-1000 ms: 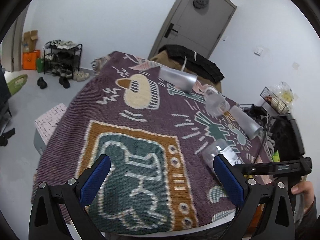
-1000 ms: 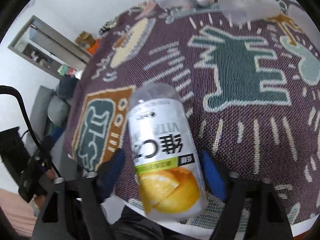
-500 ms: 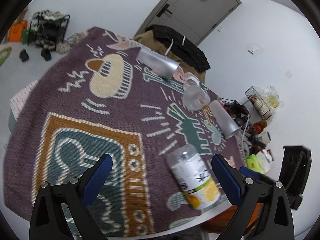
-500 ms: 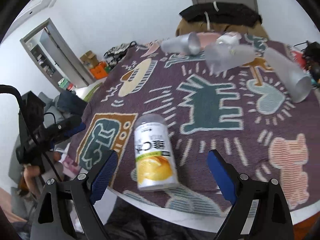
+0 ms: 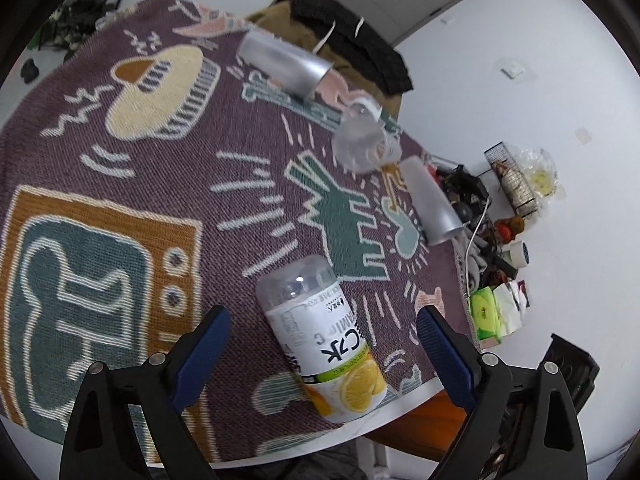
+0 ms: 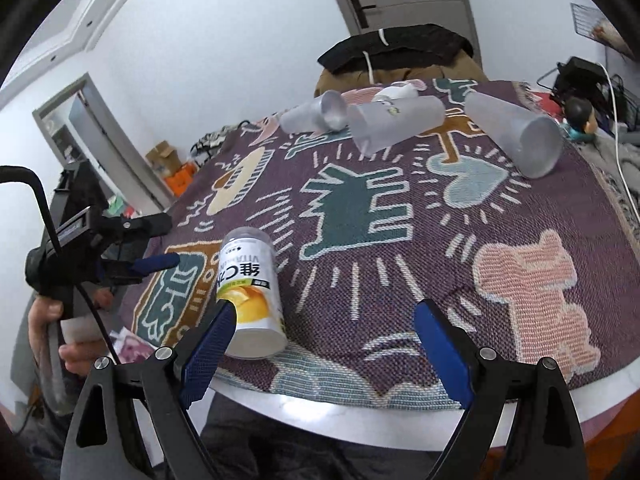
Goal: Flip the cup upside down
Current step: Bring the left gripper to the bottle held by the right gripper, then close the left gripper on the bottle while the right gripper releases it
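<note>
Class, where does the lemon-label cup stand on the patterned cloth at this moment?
The lemon-label cup stands upside down near the front edge of the patterned cloth, just ahead of the right gripper's left finger; in the left wrist view it sits between the open fingers.

Both grippers (image 5: 322,344) (image 6: 324,336) spread wide, empty

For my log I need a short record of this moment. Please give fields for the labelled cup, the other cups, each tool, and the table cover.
labelled cup: lemon-print cup stands mouth down near the front table edge, free of both tools
other cups: three frosted cups lie on their sides at the far side
left tool: left tool open, empty, cup ahead between its fingers
right tool: right tool open, empty, cup beside its left finger
cover: patterned purple rug
</note>
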Available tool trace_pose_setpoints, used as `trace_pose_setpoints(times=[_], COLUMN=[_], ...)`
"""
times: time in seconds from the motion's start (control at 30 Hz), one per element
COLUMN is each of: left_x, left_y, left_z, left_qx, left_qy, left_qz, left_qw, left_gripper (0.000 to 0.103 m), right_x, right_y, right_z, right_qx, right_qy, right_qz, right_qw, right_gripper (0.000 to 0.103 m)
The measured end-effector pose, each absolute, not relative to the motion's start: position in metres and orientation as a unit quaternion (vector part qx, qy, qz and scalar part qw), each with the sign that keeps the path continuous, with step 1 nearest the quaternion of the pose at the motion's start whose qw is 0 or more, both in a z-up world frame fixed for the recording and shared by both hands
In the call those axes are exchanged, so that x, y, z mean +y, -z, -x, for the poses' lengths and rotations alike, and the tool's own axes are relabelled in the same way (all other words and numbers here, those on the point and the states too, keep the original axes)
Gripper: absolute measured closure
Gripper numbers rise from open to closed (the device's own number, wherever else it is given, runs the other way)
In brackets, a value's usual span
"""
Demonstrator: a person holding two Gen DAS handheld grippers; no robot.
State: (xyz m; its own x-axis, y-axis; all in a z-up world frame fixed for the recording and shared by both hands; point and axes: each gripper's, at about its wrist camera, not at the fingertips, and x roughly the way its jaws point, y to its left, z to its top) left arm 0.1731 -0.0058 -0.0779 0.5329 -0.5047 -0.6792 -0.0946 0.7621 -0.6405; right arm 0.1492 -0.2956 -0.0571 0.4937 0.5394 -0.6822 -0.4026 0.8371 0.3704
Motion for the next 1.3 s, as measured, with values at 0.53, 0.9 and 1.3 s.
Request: trace_pose_setpoints(times=[0.53, 0.9, 1.3], left_x=[-0.015, -0.022, -0.016], left_y=[0.123, 0.135, 0.086], left_z=[-0.215, -0.232, -0.233], left_qx=[0.552, 0.563, 0.506], left_qy=[0.033, 0.009, 0.044], left_qz=[0.364, 0.384, 0.367], left_qw=[0.750, 0.732, 0.779], left_gripper=[0.018, 0.023, 0.038], right_x=[-0.297, -0.304, -0.308], right_y=[0.069, 0.074, 0.071], right_z=[-0.143, -0.147, -0.153], right_qx=[0.389, 0.392, 0.388], right_qy=[-0.288, -0.279, -0.267], right_qz=[-0.069, -0.081, -0.092], right_qw=[0.872, 0.873, 0.877], right_gripper=[0.012, 0.012, 0.012])
